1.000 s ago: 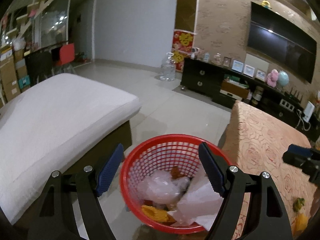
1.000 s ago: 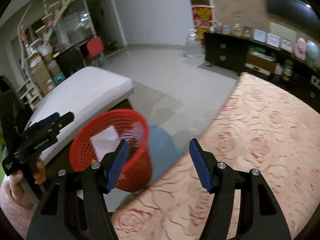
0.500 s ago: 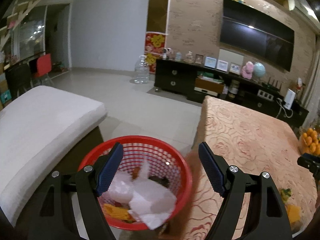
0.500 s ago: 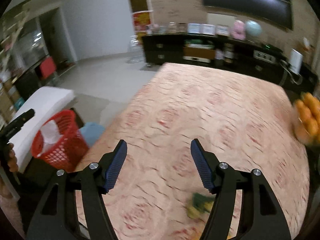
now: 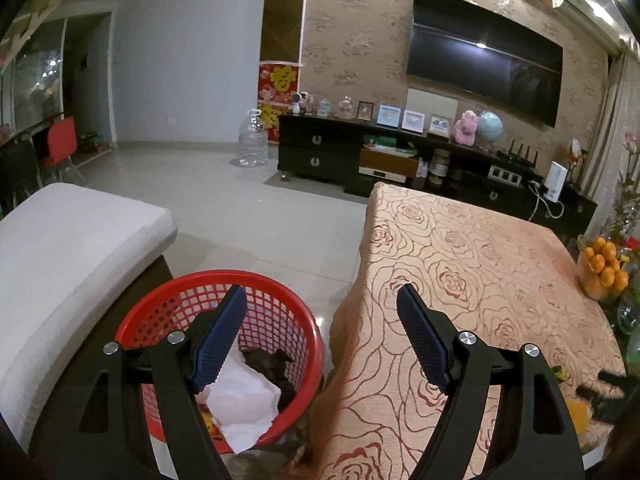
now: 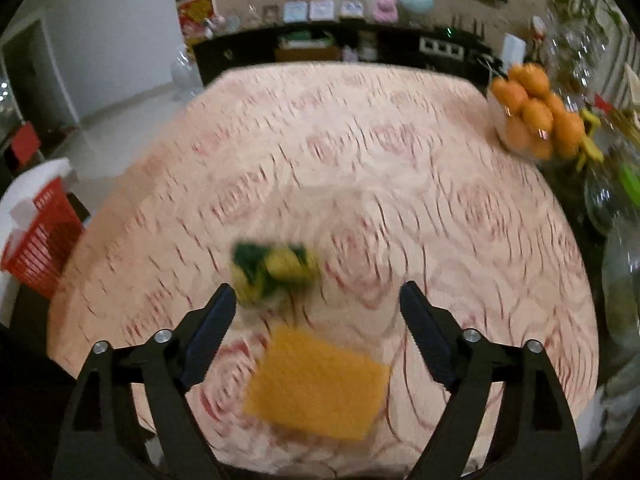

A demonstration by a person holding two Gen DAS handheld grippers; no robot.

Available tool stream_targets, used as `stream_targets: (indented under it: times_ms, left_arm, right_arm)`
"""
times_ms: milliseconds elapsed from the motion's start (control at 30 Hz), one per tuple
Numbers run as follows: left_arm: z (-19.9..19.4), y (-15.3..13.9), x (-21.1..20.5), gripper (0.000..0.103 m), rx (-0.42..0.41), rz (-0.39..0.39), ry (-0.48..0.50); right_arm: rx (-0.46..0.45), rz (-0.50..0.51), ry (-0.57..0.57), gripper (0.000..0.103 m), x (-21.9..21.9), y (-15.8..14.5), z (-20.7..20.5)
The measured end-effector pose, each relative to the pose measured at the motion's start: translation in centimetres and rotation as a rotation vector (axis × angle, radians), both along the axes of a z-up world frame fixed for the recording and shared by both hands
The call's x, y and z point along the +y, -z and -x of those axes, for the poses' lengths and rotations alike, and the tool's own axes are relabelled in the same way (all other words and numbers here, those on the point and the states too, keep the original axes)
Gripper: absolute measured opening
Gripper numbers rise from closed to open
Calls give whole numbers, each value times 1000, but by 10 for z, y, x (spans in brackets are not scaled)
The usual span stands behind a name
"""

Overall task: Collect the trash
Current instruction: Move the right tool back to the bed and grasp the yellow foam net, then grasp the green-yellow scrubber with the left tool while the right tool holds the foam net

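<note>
Hovering above the table (image 6: 360, 128), the right gripper (image 6: 318, 300) points down at two bits of trash, its jaws opening and nothing between the pads. A crumpled green and yellow wrapper (image 6: 274, 270) lies on the rose-patterned cloth just ahead of the left finger, blurred in this view. An orange square (image 6: 318, 382), flat on the cloth, sits nearer the camera, below the gap between the fingers; whether it is paper or a sponge I cannot tell. A bowl of oranges (image 6: 534, 114) stands at the table's far right edge, well apart from both pieces. The red basket (image 6: 44, 244) shows at the left edge of this view, off the table's side.

The left gripper (image 5: 320, 330) hangs with its jaws wide and empty, the left finger over the basket (image 5: 256, 284) and the right finger over the table (image 5: 480, 264). The basket stands on the floor between a white cushion (image 5: 68, 248) and the table's draped corner. Inside it lie a white tissue (image 5: 244, 400), something dark behind that, and a bit of orange at the bottom. At the lower right of the left view the wrapper (image 5: 558, 372) and the orange piece (image 5: 580, 414) peek out by the right gripper's dark tip (image 5: 612, 396), partly hidden.
</note>
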State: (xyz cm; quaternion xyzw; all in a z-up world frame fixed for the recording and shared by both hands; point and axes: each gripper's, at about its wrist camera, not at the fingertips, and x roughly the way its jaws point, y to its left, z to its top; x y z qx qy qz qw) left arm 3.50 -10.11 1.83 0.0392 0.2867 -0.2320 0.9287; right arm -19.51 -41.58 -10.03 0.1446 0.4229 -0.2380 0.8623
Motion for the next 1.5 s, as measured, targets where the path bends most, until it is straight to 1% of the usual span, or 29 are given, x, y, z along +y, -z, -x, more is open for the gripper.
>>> stream_targets:
  times_ms: [100,267,333,433,500,667,700,800,900,1033,1200,1400,1500]
  left_arm:
    - [-1,0,-2,75,4,0,4]
    - [-1,0,-3,75,8,3,5]
    - [-1,0,-3,75,8,4,6]
    - [-1,0,-3,75,7,2,5]
    - [-1,0,-3,75,8,0,7]
    - [0,0,-5,75,8,-3,14]
    - [0,0,-7,75,8,-3,16]
    - [5,2,-14,75,8,-5,38]
    - [13,8,-27,75,22,-12,82]
    - [28,17,-52,75,19,-41,161]
    - [55,35,-92,79,10,-106,276]
    - [82,61,-144,80,38,-173,393]
    - [98,75,-173,80,44,-208,474]
  right_arm:
    - [50,-9,2,83,7,18,4]
    - [107,8,-16,82,17,36,6]
    - [119,7,-22,79,18,41,4]
    - [105,-8,-34,71,16,41,2]
    - [100,-11,-46,62,18,40,0]
    - [86,-24,-62,46,17,37,-5]
    - [82,-29,-61,43,16,36,-5]
    - [61,-33,-53,42,14,32,-6]
    - [34,-23,-37,42,11,23,-6]
    - [6,35,-1,42,6,9,-5]
    - [-50,36,36,42,-3,-7,3]
    - [-103,38,62,42,-10,-21,12]
    - [-120,22,82,42,-16,-24,18]
